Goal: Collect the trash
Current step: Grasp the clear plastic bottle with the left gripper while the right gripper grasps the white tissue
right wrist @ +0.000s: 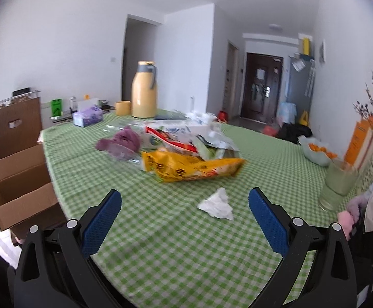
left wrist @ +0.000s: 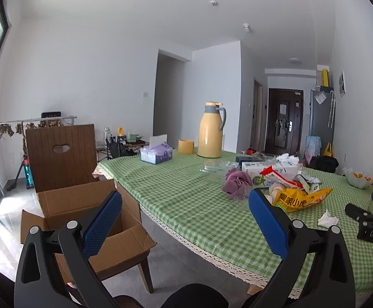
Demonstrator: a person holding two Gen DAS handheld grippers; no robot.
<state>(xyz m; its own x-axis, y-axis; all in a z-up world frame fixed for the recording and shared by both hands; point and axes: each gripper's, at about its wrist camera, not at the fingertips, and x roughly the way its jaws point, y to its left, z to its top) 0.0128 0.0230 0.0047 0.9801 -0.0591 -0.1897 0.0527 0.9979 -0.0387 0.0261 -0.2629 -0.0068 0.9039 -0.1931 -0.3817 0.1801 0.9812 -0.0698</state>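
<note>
My left gripper [left wrist: 185,220] hangs over the near edge of the table [left wrist: 186,205], its blue pads spread wide with nothing between them; below its left finger sits an open cardboard box [left wrist: 88,218] resting on a wooden chair [left wrist: 60,154] beside the table. My right gripper [right wrist: 185,220] is also spread wide and empty, held above the green checked tablecloth [right wrist: 160,243]. Just ahead of it, between the two fingers and nearer the right one, lies a crumpled white tissue [right wrist: 217,204], apart from both pads. Farther back lies the main heap of trash: a yellow snack bag [right wrist: 186,166] at the front, with a red-and-white wrapper [right wrist: 171,138] and other crumpled packaging behind it, and a purple cloth [right wrist: 124,141] on the left of the heap. Beyond the heap stand a yellow thermos jug [right wrist: 144,89], a yellow cup [right wrist: 122,107] beside it, and a pack of tissues [right wrist: 87,116] further left. Toward the right edge of the table I see a pale bowl of orange fruit [right wrist: 317,154] and a glass of greenish liquid [right wrist: 337,184]. The right wrist view is somewhat blurred.
</note>
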